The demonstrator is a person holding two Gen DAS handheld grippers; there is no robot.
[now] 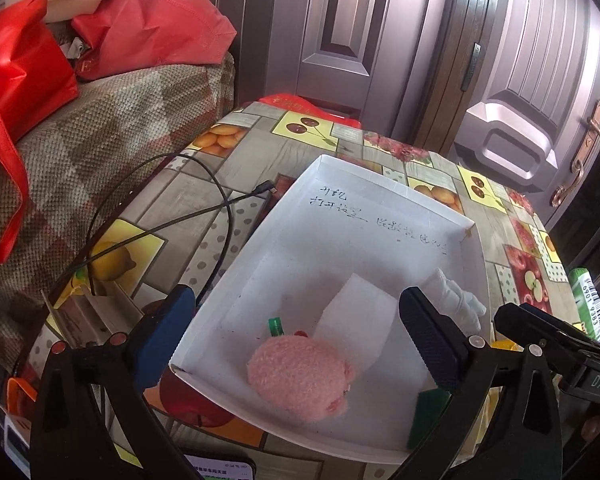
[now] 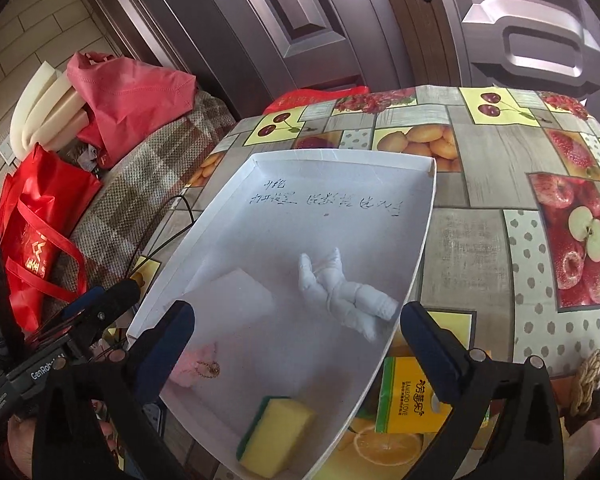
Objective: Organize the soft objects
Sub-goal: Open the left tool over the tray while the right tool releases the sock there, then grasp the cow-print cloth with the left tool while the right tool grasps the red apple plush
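A shallow white box (image 1: pixel 380 216) sits on a table (image 2: pixel 480 240) with a fruit-print cover. Inside lie 4 soft things: a pink plush (image 1: pixel 300 376), a white foam block (image 1: pixel 360 320), a white cloth doll (image 2: pixel 340 296) and a yellow sponge (image 2: pixel 276 436). The left gripper (image 1: pixel 296 344) and right gripper (image 2: pixel 296 344) both hover over the box, jaws wide apart, holding nothing. A black cable (image 1: pixel 204 216) lies left of the box.

A lived-in home, by its entrance: a panelled metal front door (image 1: pixel 520 92) with brass lever handle (image 1: pixel 588 136), a worktop under fruit-print oilcloth (image 2: pixel 480 232), a sofa in checked woven cover (image 1: pixel 100 152) piled with red shopping bags (image 1: pixel 20 64).
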